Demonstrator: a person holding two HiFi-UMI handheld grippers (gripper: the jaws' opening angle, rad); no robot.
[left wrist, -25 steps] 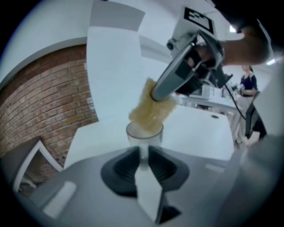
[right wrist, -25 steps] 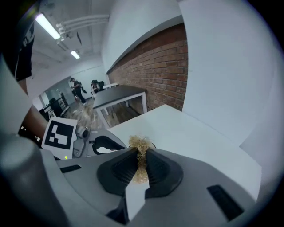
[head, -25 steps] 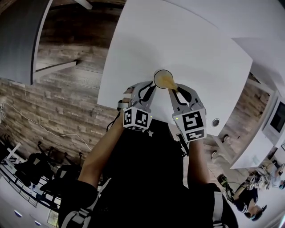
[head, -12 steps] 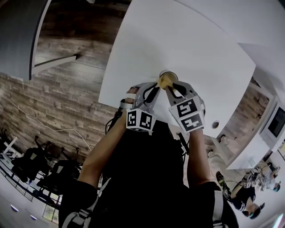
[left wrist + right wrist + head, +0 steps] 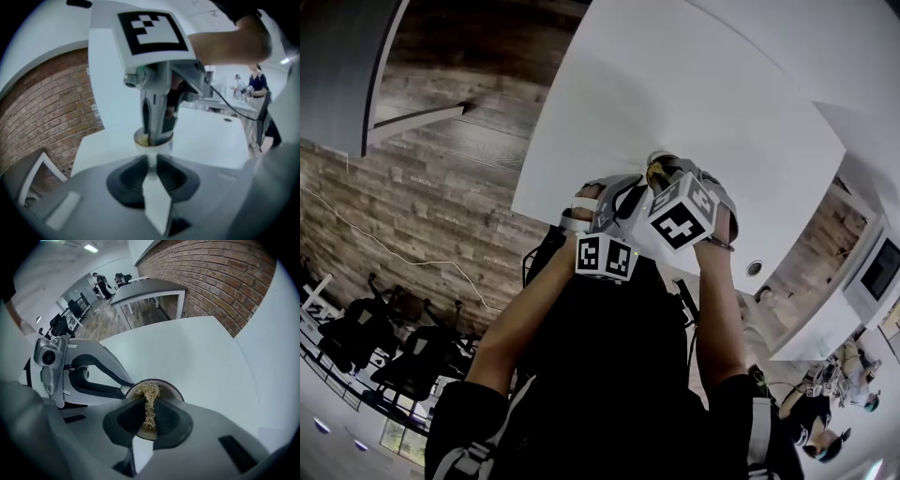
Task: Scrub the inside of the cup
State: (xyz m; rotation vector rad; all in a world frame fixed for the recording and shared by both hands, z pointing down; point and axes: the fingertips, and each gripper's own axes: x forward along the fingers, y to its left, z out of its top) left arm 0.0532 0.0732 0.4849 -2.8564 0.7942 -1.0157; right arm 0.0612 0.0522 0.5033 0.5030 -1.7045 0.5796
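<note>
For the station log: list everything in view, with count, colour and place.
small pale round cup: one, whitish, dark rim, at the white table's near edge
yellowish fibrous scrubber: one, straw yellow, in the cup's mouth
large white table: one, white, beneath the cup
grey-topped table: one, dark grey, by the brick wall
red brick wall: one, red-brown, behind the tables
black chairs: several, black, far back
bystanders: at least two, dark clothes, far back
left gripper: one, grey, jaws closed on the cup's wall
right gripper: one, grey, jaws closed on the scrubber
</note>
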